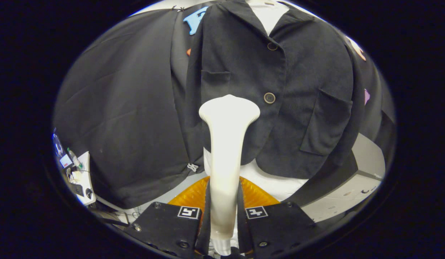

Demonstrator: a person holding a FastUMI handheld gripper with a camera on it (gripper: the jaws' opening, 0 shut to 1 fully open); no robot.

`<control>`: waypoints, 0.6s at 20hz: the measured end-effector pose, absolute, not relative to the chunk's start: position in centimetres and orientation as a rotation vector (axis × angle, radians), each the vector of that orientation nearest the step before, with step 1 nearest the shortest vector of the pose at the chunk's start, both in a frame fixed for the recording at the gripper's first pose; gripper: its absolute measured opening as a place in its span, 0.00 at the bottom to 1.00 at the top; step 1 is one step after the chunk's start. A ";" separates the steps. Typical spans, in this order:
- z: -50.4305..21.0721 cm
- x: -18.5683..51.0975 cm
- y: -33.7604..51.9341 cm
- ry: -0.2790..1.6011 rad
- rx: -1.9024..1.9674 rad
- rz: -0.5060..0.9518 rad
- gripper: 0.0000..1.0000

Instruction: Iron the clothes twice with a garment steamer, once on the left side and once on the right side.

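While the gripper [225, 216] clamps both fingers on the garment steamer [228, 144] handle, its flared head sits against the dark jacket [280, 108], on the panel beside the middle button [269, 98]. The jacket hangs on a white form. Risk now: the head could snag that button or bunch the loose hem if the pass drifts sideways.
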State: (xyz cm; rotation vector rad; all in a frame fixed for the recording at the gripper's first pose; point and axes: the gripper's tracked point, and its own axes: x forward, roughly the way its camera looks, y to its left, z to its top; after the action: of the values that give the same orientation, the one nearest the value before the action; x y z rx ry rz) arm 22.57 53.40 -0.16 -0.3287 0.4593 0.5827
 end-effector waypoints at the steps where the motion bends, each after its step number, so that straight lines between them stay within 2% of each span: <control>1: -0.2 22.6 53.4 0.457 -0.327 0.582 0.33; 12: -0.2 22.7 53.4 0.455 -0.308 0.572 0.33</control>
State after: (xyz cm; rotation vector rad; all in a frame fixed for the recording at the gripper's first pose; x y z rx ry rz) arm 22.69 53.36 -0.21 -0.3085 0.4551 0.5721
